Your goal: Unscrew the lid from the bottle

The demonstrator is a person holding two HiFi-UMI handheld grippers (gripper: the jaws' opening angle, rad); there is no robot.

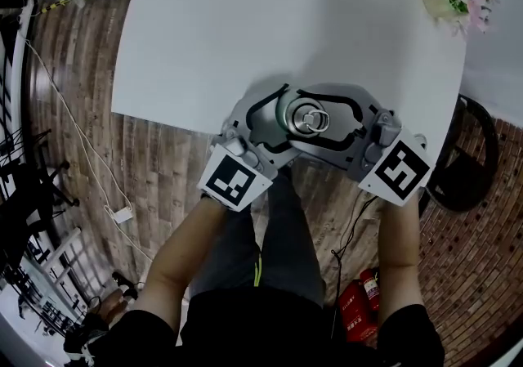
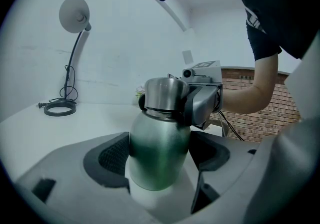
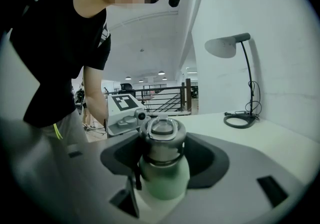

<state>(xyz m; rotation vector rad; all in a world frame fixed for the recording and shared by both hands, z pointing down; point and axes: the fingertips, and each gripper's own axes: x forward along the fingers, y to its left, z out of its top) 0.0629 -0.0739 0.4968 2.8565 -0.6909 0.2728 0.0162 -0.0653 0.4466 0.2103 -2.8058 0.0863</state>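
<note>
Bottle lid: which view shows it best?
The right gripper view: the lid sits close and centred, top ring and side visible. The head view shows only its top; the left gripper view only its side.

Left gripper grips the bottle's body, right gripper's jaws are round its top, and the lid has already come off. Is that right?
No: the lid is on the bottle, between the right gripper's jaws, as the right gripper view shows. The left gripper does grip the body.
</note>
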